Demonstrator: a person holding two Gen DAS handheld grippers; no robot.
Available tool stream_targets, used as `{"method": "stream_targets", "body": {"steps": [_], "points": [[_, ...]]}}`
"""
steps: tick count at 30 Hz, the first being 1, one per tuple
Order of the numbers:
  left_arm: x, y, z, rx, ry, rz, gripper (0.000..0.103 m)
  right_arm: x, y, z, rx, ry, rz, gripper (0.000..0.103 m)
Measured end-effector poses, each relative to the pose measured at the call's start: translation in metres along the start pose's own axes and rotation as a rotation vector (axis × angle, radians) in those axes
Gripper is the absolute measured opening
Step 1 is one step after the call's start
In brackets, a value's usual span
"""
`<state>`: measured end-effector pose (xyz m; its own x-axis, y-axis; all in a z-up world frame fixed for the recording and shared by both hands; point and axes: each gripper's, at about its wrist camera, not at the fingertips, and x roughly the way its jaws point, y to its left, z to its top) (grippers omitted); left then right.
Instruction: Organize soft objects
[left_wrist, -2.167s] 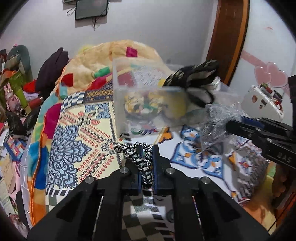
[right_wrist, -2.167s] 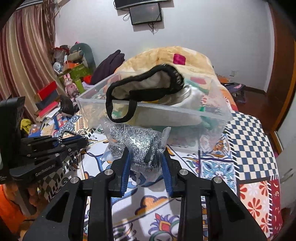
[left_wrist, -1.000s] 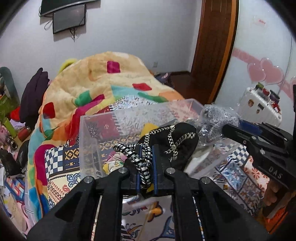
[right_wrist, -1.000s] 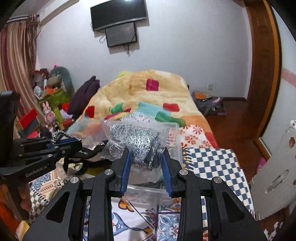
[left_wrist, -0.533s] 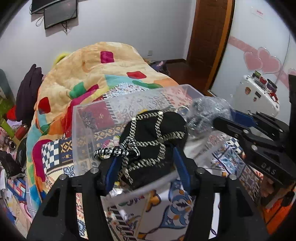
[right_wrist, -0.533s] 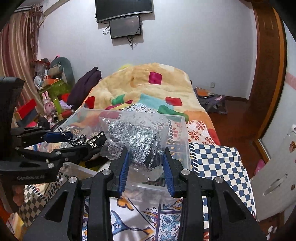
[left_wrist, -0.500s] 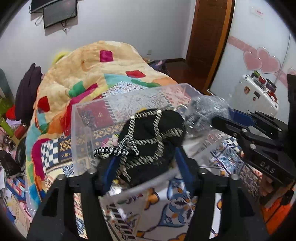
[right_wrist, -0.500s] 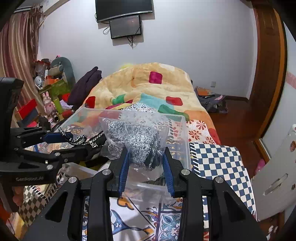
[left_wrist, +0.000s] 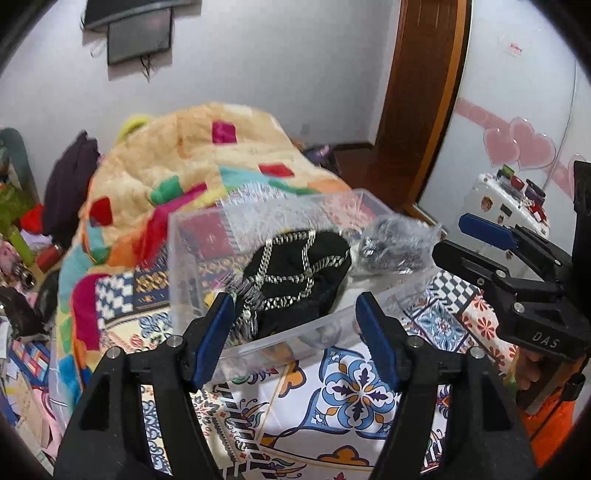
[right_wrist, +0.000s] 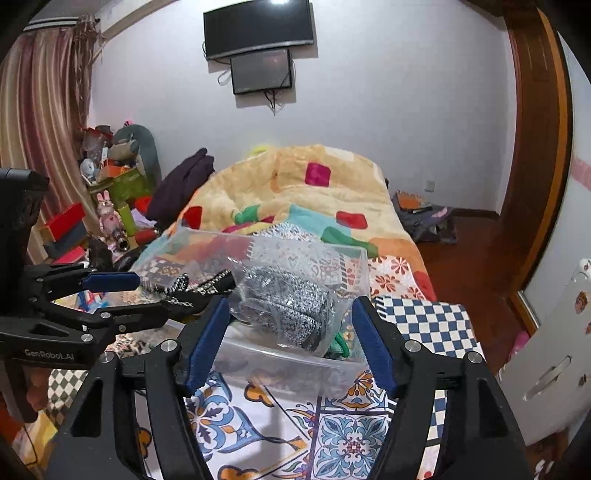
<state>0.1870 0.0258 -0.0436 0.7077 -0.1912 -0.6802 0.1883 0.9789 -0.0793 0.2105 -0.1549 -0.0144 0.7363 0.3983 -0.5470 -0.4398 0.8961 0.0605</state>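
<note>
Both grippers stand over the near side of a clear plastic bin (left_wrist: 192, 258) that sits on the patterned bedspread (left_wrist: 354, 398) of the bed. The left gripper (left_wrist: 295, 325) has its jaws spread wide and nothing between them; its blue pads (left_wrist: 216, 336) frame the bin's near wall. Just beyond them, inside the bin, lies a black pouch with silver braid (left_wrist: 299, 273), its striped cord (left_wrist: 243, 295) trailing toward the left pad and blurred, so I cannot say whether the cord touches it. The right gripper (right_wrist: 291, 339) is also spread wide, gripping nothing. Between and slightly beyond its pads sits a clear bag of silvery-grey knit (right_wrist: 288, 306), over the bin's near rim and tilted; whether it rests on the other contents or is free of them I cannot tell. In the left wrist view the same bag (left_wrist: 391, 247) shows at the bin's right end, just beside the black pouch, with the right gripper's fingers (left_wrist: 487, 232) close to its right. From the right wrist view the left gripper's fingers (right_wrist: 110, 282) reach toward the bin's left side, next to the braided pouch (right_wrist: 207, 286). Behind the bin a yellow patchwork blanket (right_wrist: 295, 192) is heaped toward the head of the bed, and a screen (right_wrist: 262, 70) hangs on the far wall.
</note>
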Motion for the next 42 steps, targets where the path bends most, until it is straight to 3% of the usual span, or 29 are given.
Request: {"method": "stream_targets", "body": {"steps": [14, 19, 22, 24, 27, 42], "points": [[-0.083, -0.025, -0.004, -0.023, -0.301, 0.063, 0.071, -0.049, 0.007, 0.014, -0.009, -0.150, 0.026, 0.067], [-0.105, -0.031, -0.011, -0.035, -0.372, 0.059, 0.076, -0.067, 0.013, 0.015, -0.012, -0.214, 0.044, 0.079], [-0.116, -0.031, -0.018, -0.061, -0.414, 0.075, 0.097, -0.074, 0.016, 0.013, -0.026, -0.243, 0.047, 0.083], [-0.123, -0.030, -0.022, -0.073, -0.447, 0.090, 0.100, -0.077, 0.018, 0.012, -0.032, -0.255, 0.053, 0.086], [-0.127, -0.032, -0.026, -0.065, -0.458, 0.108, 0.100, -0.080, 0.020, 0.010, -0.033, -0.275, 0.059, 0.098], [-0.128, -0.028, -0.036, -0.090, -0.482, 0.116, 0.103, -0.080, 0.030, 0.002, -0.066, -0.291, 0.058, 0.101]]}}
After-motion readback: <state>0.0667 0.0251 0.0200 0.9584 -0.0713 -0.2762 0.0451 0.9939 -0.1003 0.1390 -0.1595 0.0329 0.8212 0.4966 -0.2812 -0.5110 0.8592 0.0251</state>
